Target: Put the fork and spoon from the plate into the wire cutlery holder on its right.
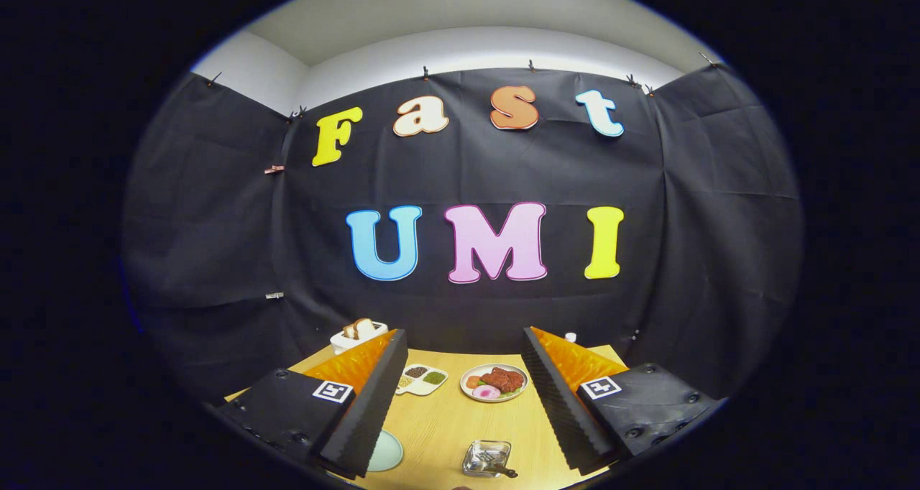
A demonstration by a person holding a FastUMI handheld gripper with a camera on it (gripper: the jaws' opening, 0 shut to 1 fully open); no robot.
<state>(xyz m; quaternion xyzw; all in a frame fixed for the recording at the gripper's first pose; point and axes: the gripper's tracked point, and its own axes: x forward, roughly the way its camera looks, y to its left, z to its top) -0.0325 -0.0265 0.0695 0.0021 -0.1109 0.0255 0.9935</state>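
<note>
The gripper (463,333) is held high and level above the counter (445,425), its fingers spread wide apart with nothing clasped between them. That pose is judged to suit surveying the whole layout rather than reaching for anything.

In the lower middle of the frame, between the fingers and close to the camera, the wire cutlery holder (486,457) is seen. Something metallic with a dark handle end lies in it and pokes out over its rim. Whether this is the fork, the spoon or both cannot be made out at this size. To its left a pale plate (386,452) is largely hidden behind the left finger, and the sliver that shows is bare. If the cutlery is in the holder, the things lie as the task wants; the hidden part of the plate leaves that unsettled.

Further back, in the middle of the frame's lower part, a dish of meat (494,382) and a divided tray of grains (422,378) are set out of the way – well apart from the holder, so that the working corner is kept free. A white tub of bread (359,332) stands at the counter's far left edge
</note>
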